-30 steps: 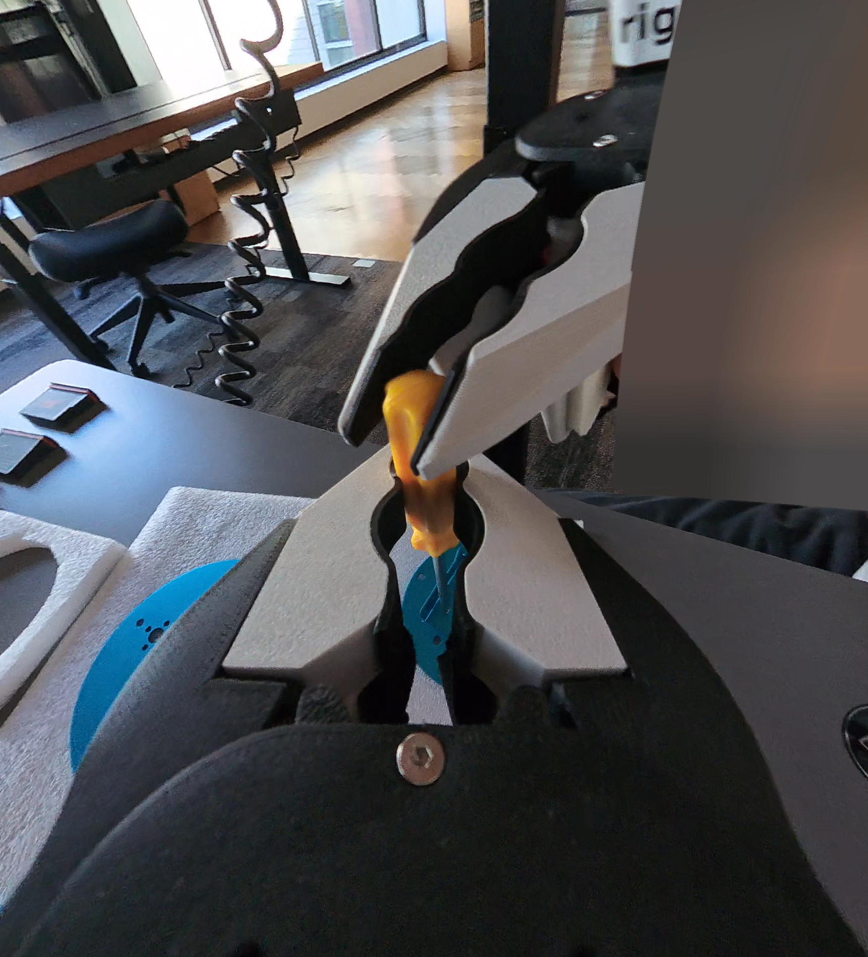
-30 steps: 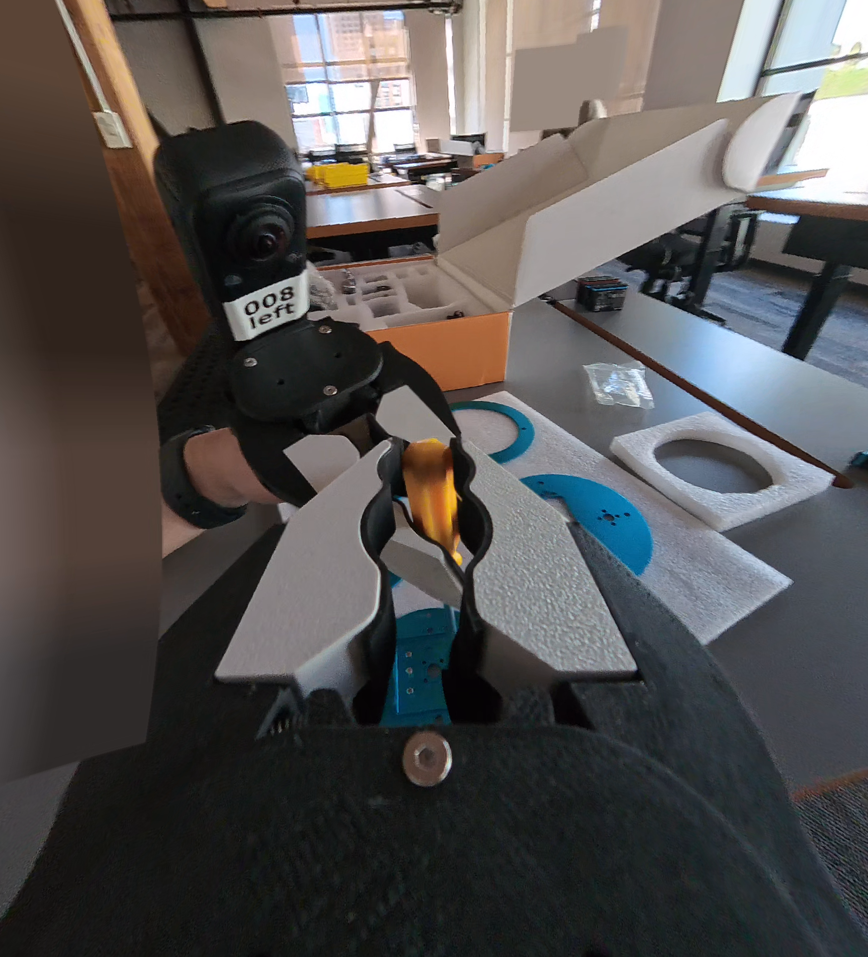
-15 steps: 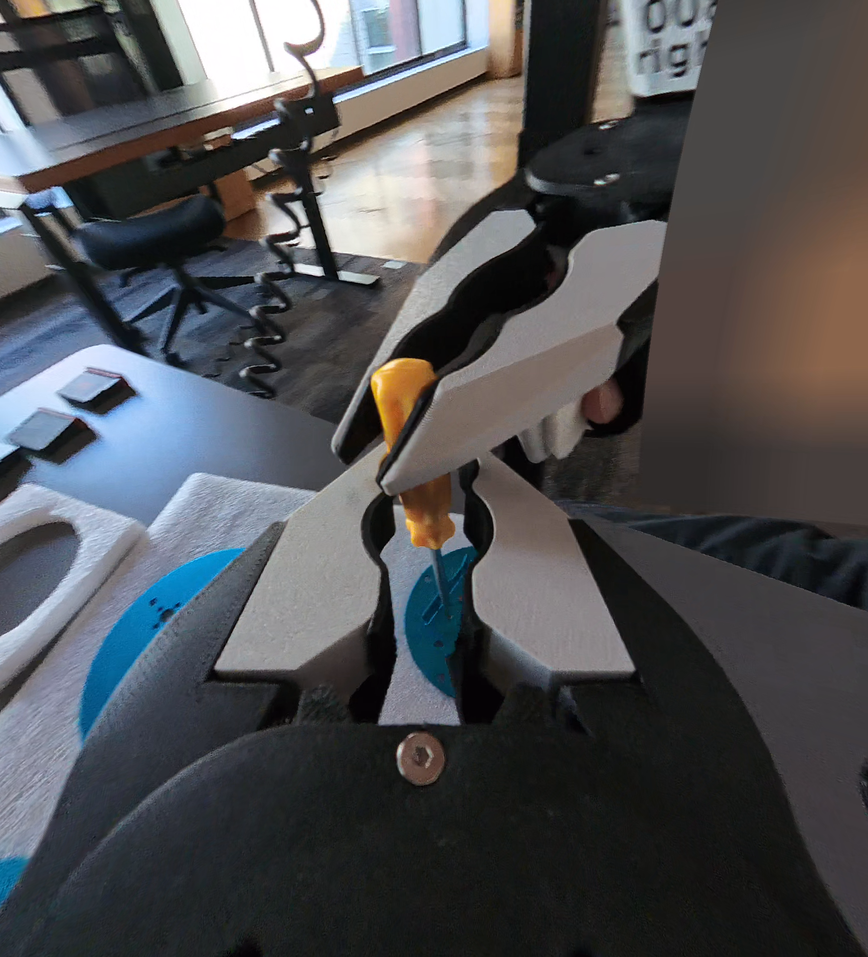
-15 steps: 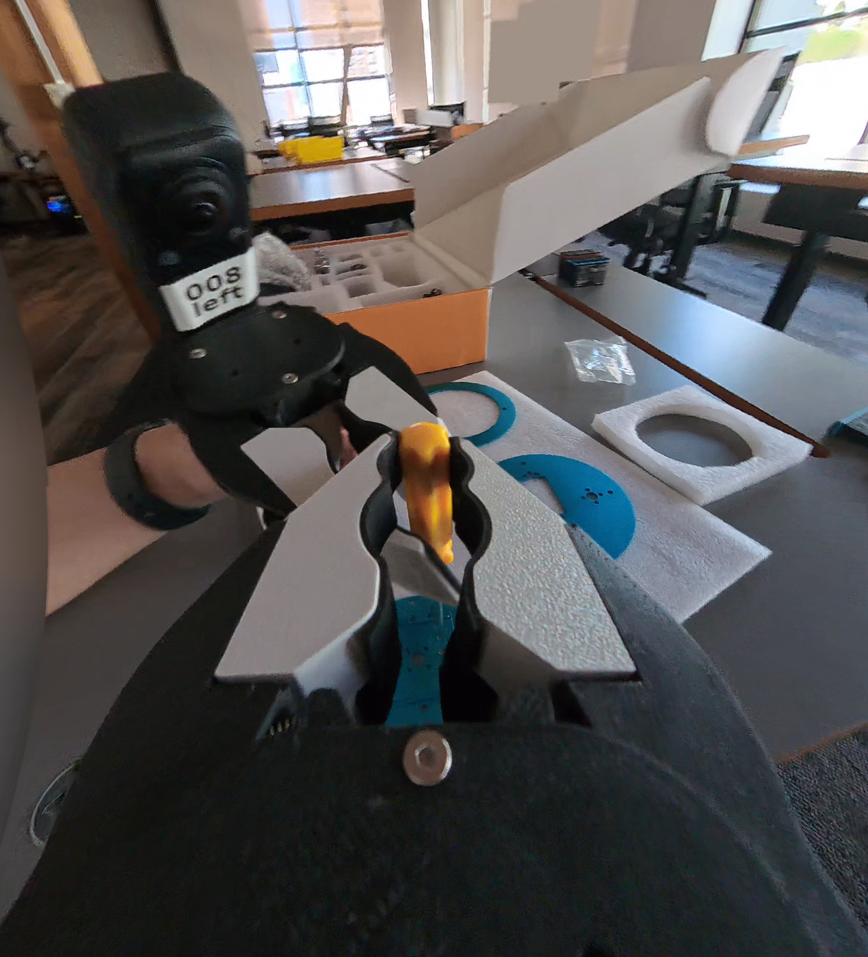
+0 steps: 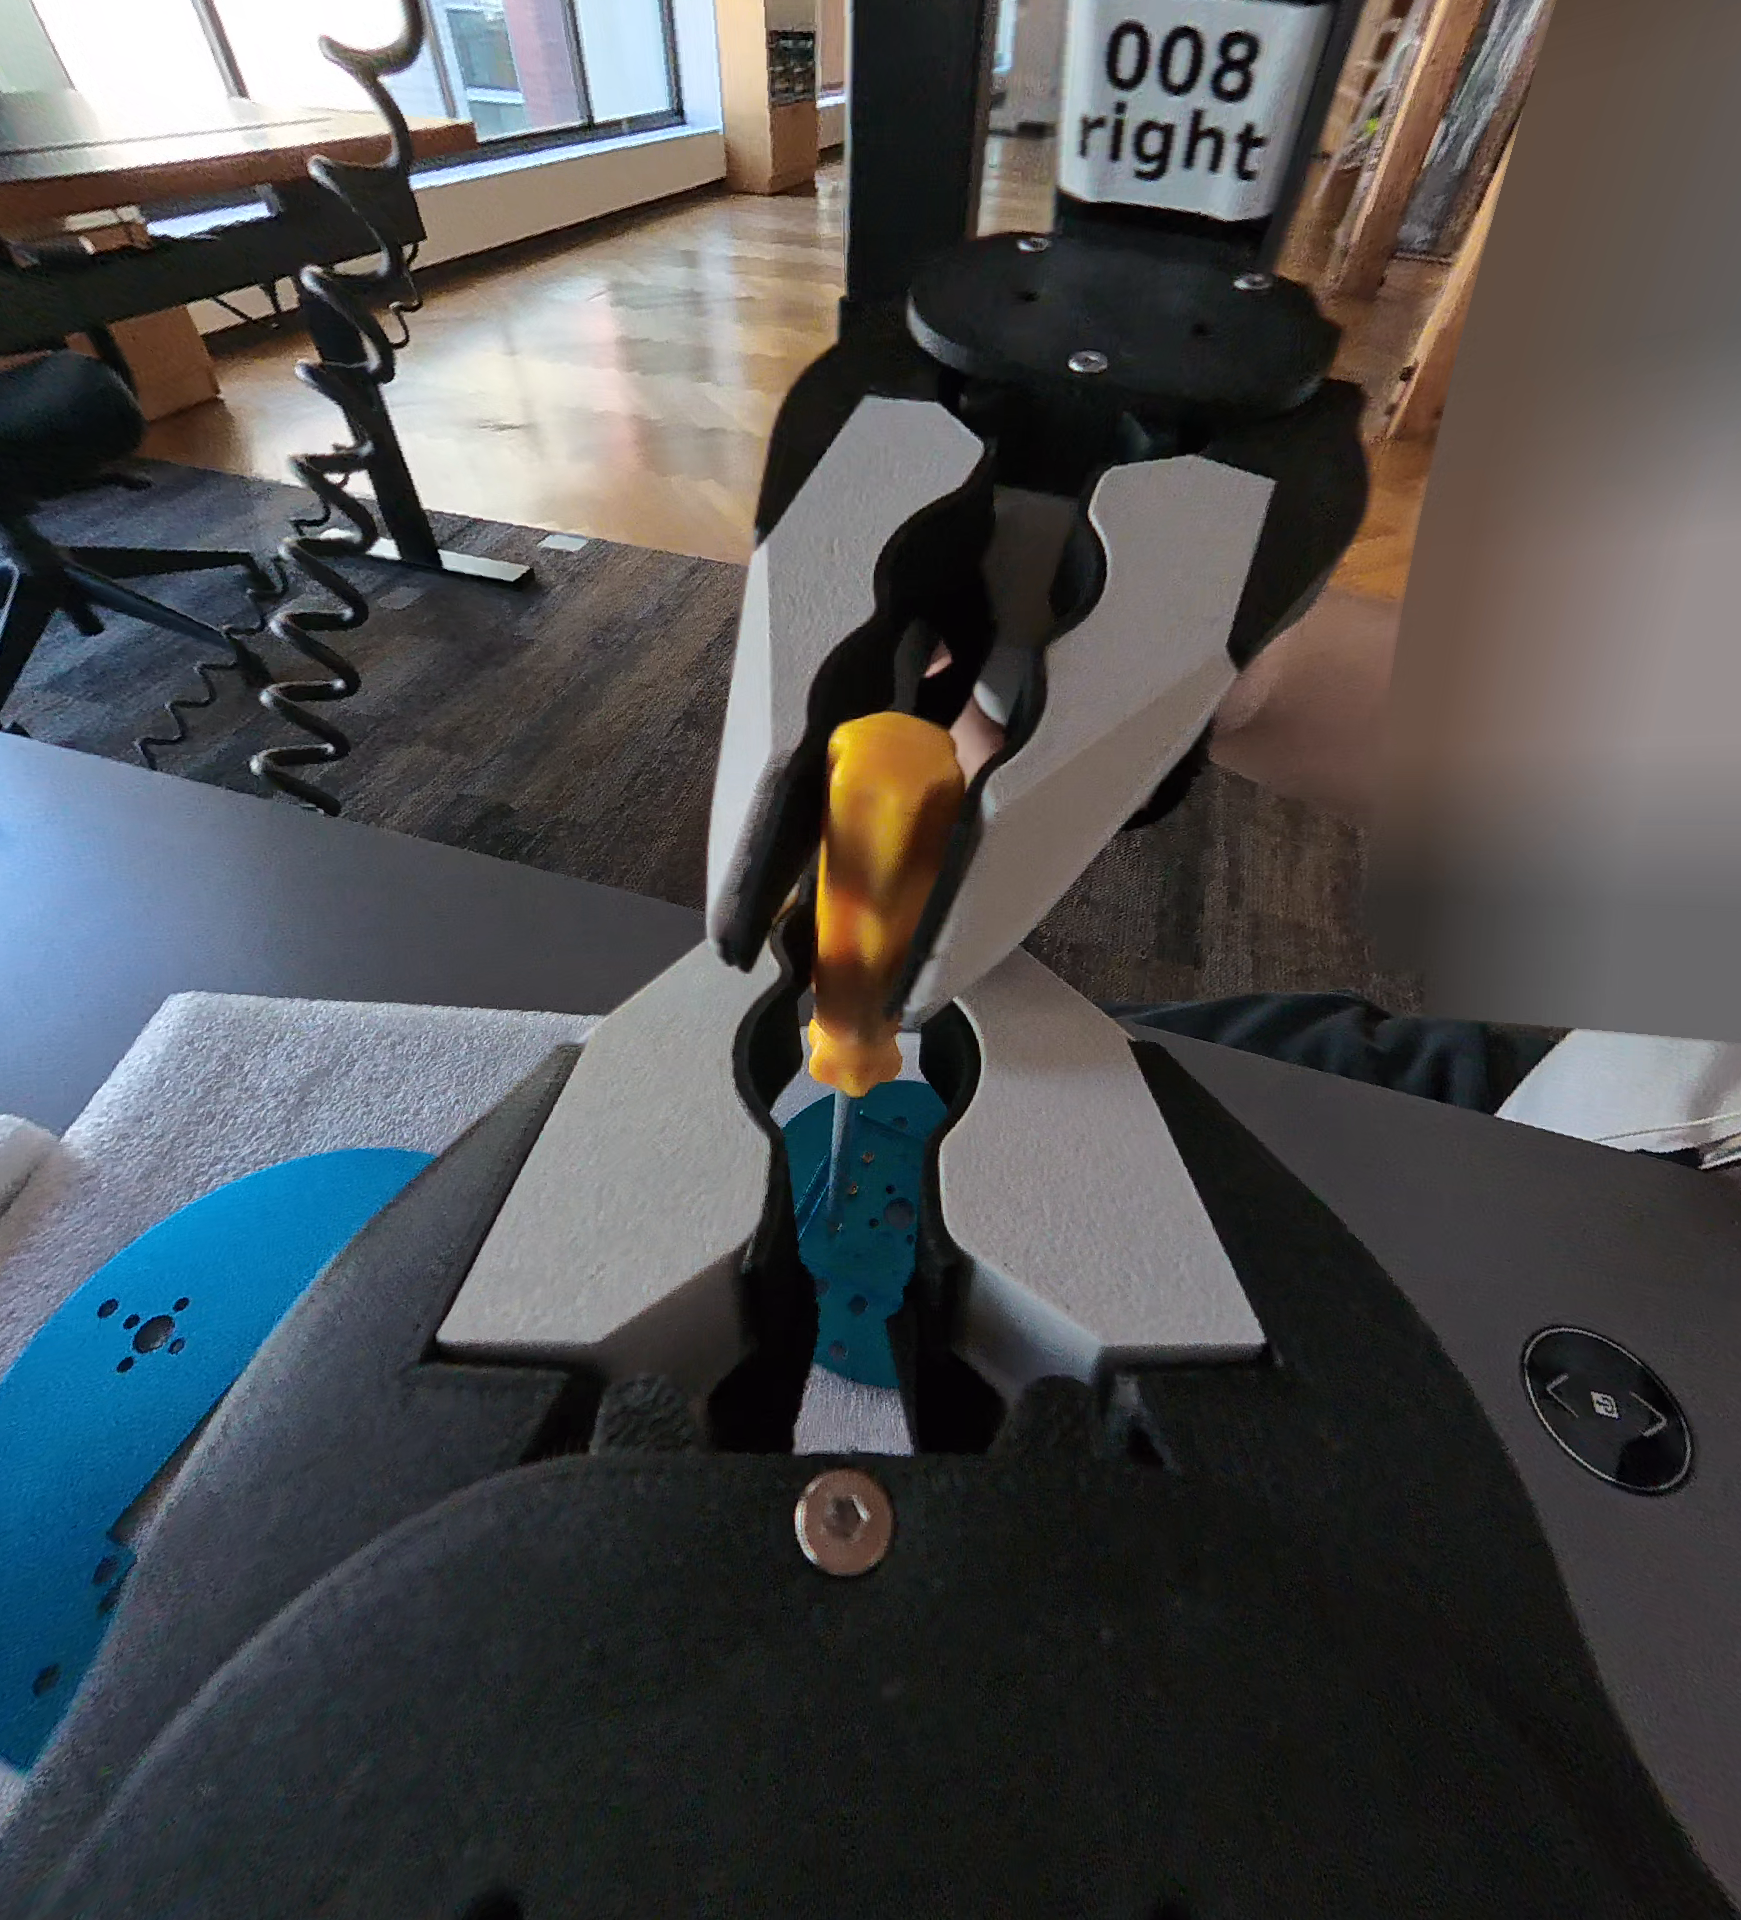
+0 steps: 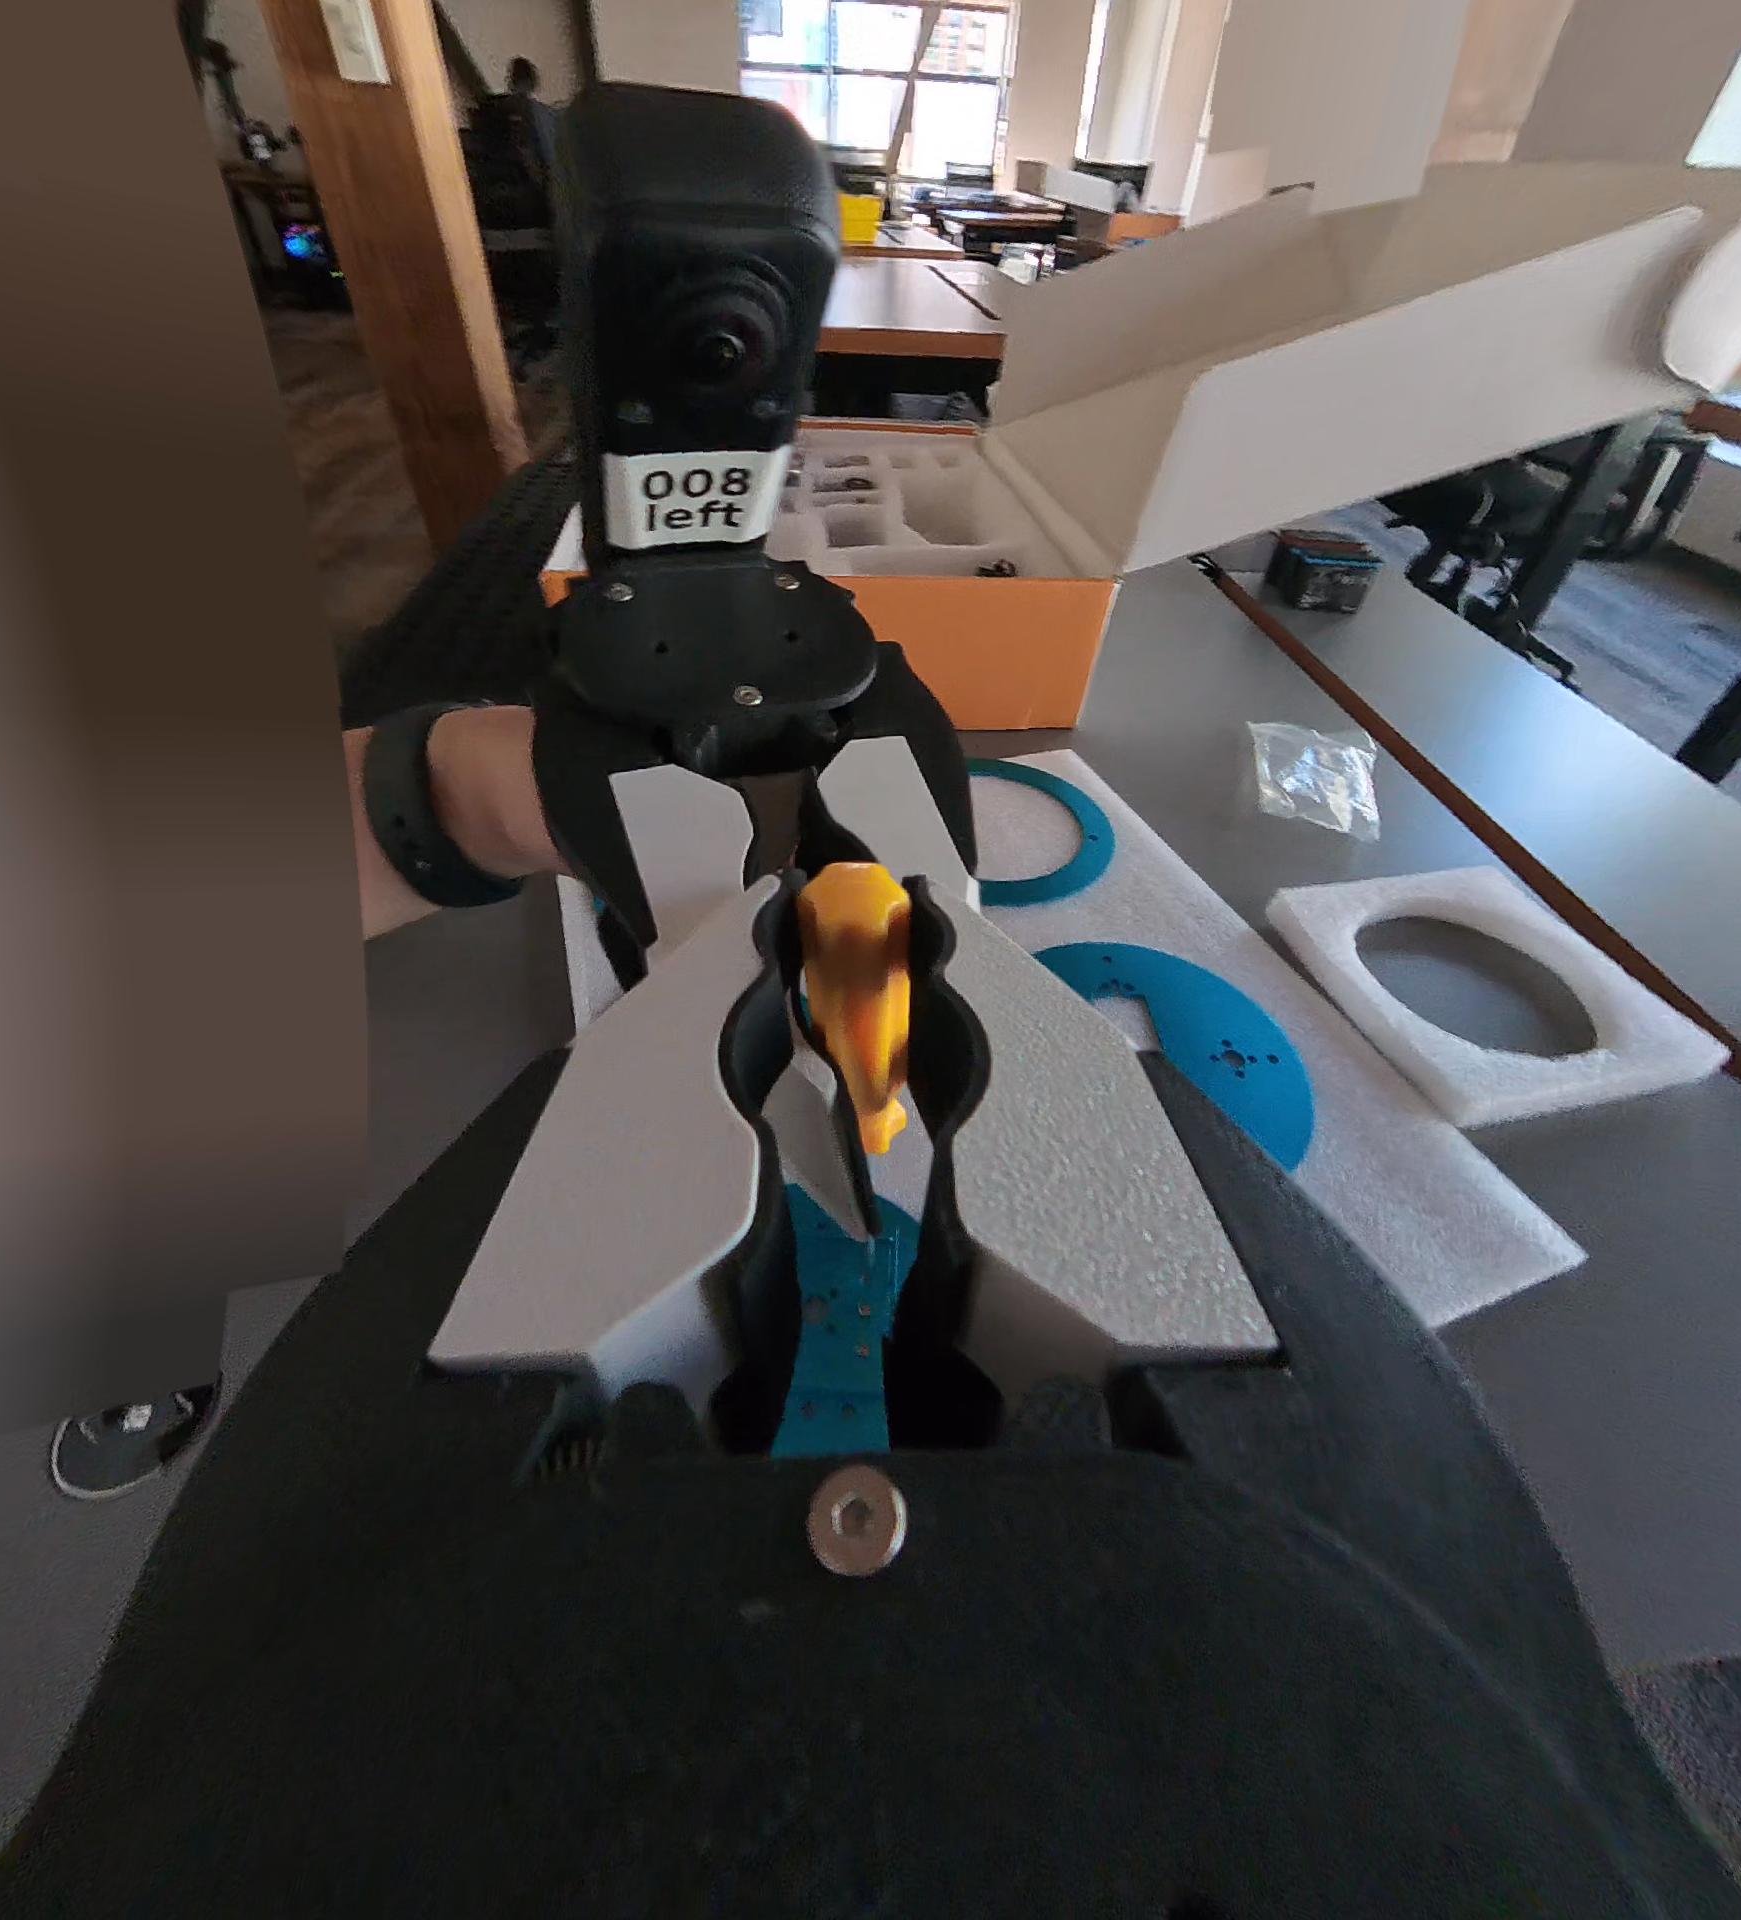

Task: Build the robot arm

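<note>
My right gripper [image 6: 850,904] is shut on the orange handle of a small screwdriver [image 6: 861,997] and holds it almost upright, tip down. In the left wrist view the right gripper [image 5: 835,966] comes down from above, and the screwdriver [image 5: 881,831] has its thin shaft on a blue plate with holes [image 5: 850,1257] that lies on white foam. My left gripper [image 5: 866,987] is partly open. Its jaws stand on either side of the screwdriver's neck without gripping it. One of its fingers [image 6: 830,1132] shows beside the shaft, above the blue plate [image 6: 835,1340].
On the grey table lie a white foam sheet [image 6: 1365,1195] with a blue disc [image 6: 1209,1049] and a blue ring [image 6: 1053,842], a foam frame with an oval hole [image 6: 1489,997], a small plastic bag [image 6: 1313,769] and an open orange box [image 6: 949,644]. A person's wrist [image 6: 471,800] is at left. One gripper's finger ends stand about 6 cm off the other's.
The right gripper has swung from a slant to nearly upright and now faces the left camera. The screwdriver stands straighter over the blue plate. The left jaws stay around it.
</note>
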Demonstrator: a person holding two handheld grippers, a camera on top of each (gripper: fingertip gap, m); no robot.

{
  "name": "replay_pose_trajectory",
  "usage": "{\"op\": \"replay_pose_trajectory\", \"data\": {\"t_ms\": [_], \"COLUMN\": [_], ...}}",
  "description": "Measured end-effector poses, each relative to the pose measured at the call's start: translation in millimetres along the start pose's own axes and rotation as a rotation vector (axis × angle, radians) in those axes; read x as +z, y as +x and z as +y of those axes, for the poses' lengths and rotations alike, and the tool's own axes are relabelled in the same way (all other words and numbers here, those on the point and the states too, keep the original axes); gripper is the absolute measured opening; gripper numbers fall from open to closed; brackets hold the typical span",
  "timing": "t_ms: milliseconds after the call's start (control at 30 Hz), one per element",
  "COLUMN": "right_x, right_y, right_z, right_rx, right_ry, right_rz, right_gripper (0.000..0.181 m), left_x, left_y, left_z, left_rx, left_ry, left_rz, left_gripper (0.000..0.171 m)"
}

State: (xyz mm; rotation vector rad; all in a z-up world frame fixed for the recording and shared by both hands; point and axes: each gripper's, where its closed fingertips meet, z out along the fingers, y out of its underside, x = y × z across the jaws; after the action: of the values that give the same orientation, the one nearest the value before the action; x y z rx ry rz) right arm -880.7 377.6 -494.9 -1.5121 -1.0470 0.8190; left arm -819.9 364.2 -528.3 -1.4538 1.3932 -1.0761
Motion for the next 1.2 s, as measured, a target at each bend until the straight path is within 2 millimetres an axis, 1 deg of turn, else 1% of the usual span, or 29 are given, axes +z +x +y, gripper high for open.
{"op": "replay_pose_trajectory", "data": {"t_ms": [33,67,100,133,200,233,300,333,400,433,467,500,567,600,633,667,700,767,800,833,900,933,1000,1033,1067,1100,1133,1200], "right_x": [1.0,-0.7,-4.1,-7.2,-9.7,-9.8,-9.5,-8.5,-5.5,-5.5,-5.3,-4.7,-4.0,-3.4,-2.2,-0.5,0.4,-4.4,-7.3,-8.7,-9.0,-8.6,-4.8,-4.0,-4.3,-3.5,-2.3,-0.2], "right_y": [3.5,11.2,17.2,20.1,20.7,19.9,21.0,19.0,9.2,7.9,5.9,-1.3,-2.1,-1.0,1.3,3.4,10.0,24.8,28.8,28.9,25.9,23.5,14.9,13.3,15.5,11.5,2.5,-0.2], "right_z": [0.3,0.9,1.9,2.6,2.8,2.7,2.8,2.4,1.1,-0.6,-1.3,-0.3,-0.8,-0.4,-0.4,-0.3,0.0,2.3,3.4,3.4,2.7,2.2,0.9,-0.2,-2.0,-2.8,-3.5,-1.3], "right_rx": [0.038,0.07,0.089,0.1,0.102,0.096,0.099,0.107,0.128,0.144,0.15,0.142,0.068,0.016,0.024,0.069,0.104,0.113,0.115,0.121,0.13,0.147,0.197,0.193,0.176,0.141,0.105,0.036], "right_ry": [0.0,0.006,0.012,0.021,0.038,0.035,0.012,0.003,-0.002,0.011,0.021,0.016,0.031,0.036,0.037,0.038,0.043,0.044,0.044,0.052,0.057,0.054,0.043,0.043,0.053,0.051,0.044,0.006], "right_rz": [0.046,0.123,0.185,0.231,0.3,0.324,0.347,0.315,0.165,0.105,0.047,-0.036,-0.059,-0.043,-0.022,-0.002,0.058,0.216,0.275,0.308,0.329,0.305,0.176,0.124,0.104,0.051,-0.023,-0.046], "right_gripper": [0.019,0.019,0.019,0.019,0.019,0.019,0.02,0.019,0.018,0.026,0.027,0.018,0.016,0.017,0.017,0.017,0.017,0.018,0.018,0.018,0.017,0.017,0.017,0.021,0.032,0.031,0.015,0.013], "left_x": [-0.4,-0.6,-1.0,-1.3,0.5,-0.1,-0.3,-0.9,-1.6,-1.3,-1.2,-1.0,-1.3,-1.7,-2.3,-3.1,-3.6,-2.5,-1.9,-1.2,-0.4,-0.9,-2.1,-2.6,-3.1,-3.2,-3.3,-3.9], "left_y": [-2.7,-4.8,-6.8,-9.3,-9.6,-12.7,-12.6,-11.3,-5.2,-2.6,-2.0,-0.8,0.6,0.7,-0.9,-3.0,-6.7,-9.6,-13.3,-15.7,-13.8,-11.8,-6.9,-5.6,-4.6,-3.3,-2.5,-1.1], "left_z": [0.7,1.4,1.7,1.6,2.0,2.1,2.5,2.7,3.2,3.4,3.4,3.3,3.4,3.2,2.8,2.8,3.3,3.7,3.7,3.0,3.3,3.8,4.4,4.6,4.7,4.9,4.9,4.8], "left_rx": [-0.006,-0.001,0.013,0.031,0.055,0.06,0.051,0.044,0.053,0.052,0.057,0.062,0.072,0.075,0.068,0.053,0.038,0.052,0.067,0.083,0.089,0.06,0.043,0.041,0.048,0.055,0.057,0.045], "left_ry": [-0.015,-0.029,-0.039,-0.046,-0.056,-0.062,-0.059,-0.051,-0.034,-0.03,-0.027,-0.022,-0.013,-0.008,-0.005,-0.009,-0.019,-0.038,-0.047,-0.051,-0.05,-0.046,-0.034,-0.031,-0.031,-0.029,-0.024,-0.005], "left_rz": [-0.039,-0.087,-0.142,-0.199,-0.25,-0.277,-0.258,-0.232,-0.164,-0.135,-0.119,-0.097,-0.059,-0.047,-0.052,-0.07,-0.11,-0.192,-0.25,-0.292,-0.295,-0.263,-0.178,-0.153,-0.135,-0.117,-0.101,-0.069], "left_gripper": [0.015,0.025,0.028,0.025,0.026,0.018,0.018,0.018,0.018,0.018,0.018,0.018,0.018,0.018,0.018,0.018,0.018,0.027,0.022,0.017,0.017,0.016,0.016,0.016,0.016,0.016,0.016,0.016]}}
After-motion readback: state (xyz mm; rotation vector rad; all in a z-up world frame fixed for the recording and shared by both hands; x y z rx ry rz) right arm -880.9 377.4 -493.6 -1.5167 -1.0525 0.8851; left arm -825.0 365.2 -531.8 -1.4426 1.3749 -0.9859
